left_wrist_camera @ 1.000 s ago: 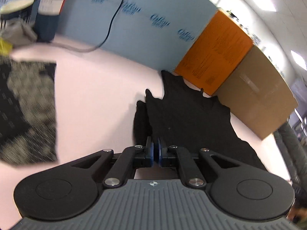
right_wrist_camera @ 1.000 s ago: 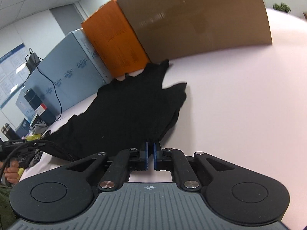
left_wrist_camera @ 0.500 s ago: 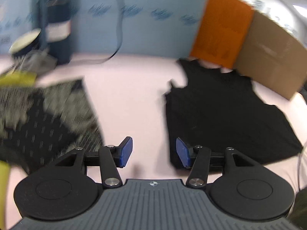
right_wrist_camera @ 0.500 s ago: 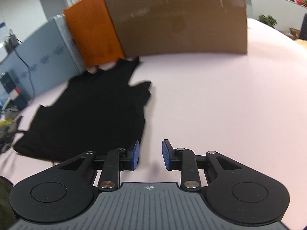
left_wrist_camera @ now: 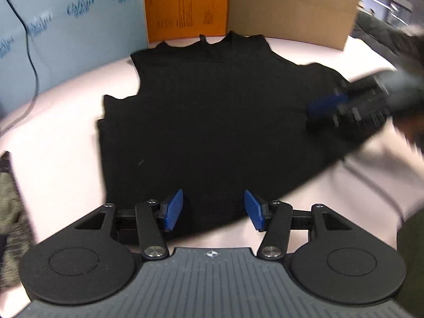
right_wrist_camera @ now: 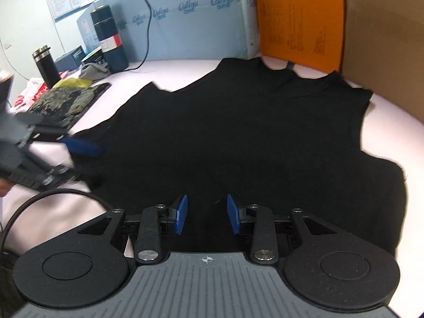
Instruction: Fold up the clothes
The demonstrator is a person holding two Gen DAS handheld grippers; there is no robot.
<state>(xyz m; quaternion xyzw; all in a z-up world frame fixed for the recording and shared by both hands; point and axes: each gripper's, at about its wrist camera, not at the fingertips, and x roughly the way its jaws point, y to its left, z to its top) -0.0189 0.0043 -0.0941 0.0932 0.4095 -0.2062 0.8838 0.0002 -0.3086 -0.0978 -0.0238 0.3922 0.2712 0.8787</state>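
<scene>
A black sleeveless top [left_wrist_camera: 212,122] lies spread flat on the pale pink table [left_wrist_camera: 61,132], neck toward the boxes at the back. My left gripper [left_wrist_camera: 213,209] hovers over its near hem, jaws opening, blue pads apart with only cloth below them. In the right wrist view the same top [right_wrist_camera: 251,132] fills the middle, and my right gripper [right_wrist_camera: 207,213] is above its lower part, jaws opening, nothing pinched. Each gripper shows blurred in the other's view: the right one [left_wrist_camera: 352,106] at the top's right edge, the left one [right_wrist_camera: 47,156] at its left edge.
An orange box [left_wrist_camera: 185,2], a brown cardboard box [left_wrist_camera: 291,2] and a blue foam board [left_wrist_camera: 69,23] wall the back. A folded patterned garment [right_wrist_camera: 63,100] lies at the left, with dark flasks [right_wrist_camera: 110,38] and clutter behind it. A black cable [right_wrist_camera: 53,198] loops near the front.
Both grippers went from shut to open, letting go of the black top. It now lies spread flat. Both hands swung round and rolled level to face it from the hem side.
</scene>
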